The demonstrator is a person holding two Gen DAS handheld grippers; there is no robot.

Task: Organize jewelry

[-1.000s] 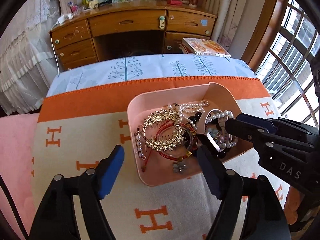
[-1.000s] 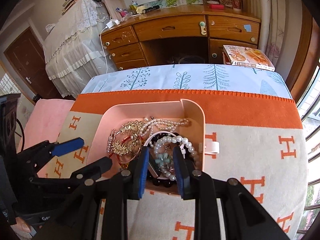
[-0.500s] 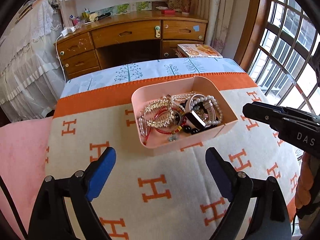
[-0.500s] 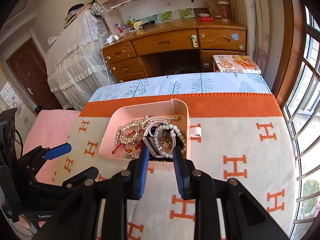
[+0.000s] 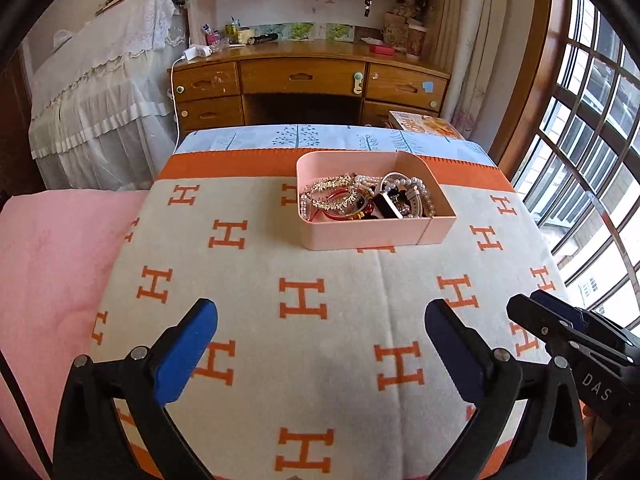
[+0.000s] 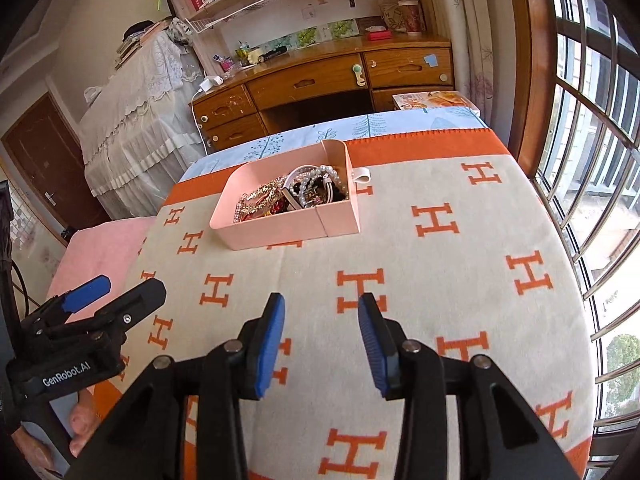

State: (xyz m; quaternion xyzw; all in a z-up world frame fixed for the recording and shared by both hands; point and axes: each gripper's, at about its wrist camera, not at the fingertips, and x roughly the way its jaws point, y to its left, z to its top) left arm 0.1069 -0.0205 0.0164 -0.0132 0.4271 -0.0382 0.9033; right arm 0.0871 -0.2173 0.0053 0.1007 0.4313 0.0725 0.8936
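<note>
I see the pink rectangular plastic tray point(image 5: 372, 232) of mixed jewelry point(image 5: 362, 200) on the far orange-H blanket point(image 5: 304, 344). My left gripper point(image 5: 320, 344) gapes wide, right gripper point(image 6: 322, 340) narrower; both empty, near side.

Black left gripper point(image 5: 320, 344) and right gripper point(image 6: 322, 340), blue pads, silver screws.

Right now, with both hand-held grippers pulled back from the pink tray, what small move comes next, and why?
Probably ease the right hand-held gripper forward to the white loop lying on the blanket beside the pink tray. It looks like the one piece outside the tray; the rest sits piled inside. Both hand-held grippers are open and empty, the left hand-held gripper wider.
</note>
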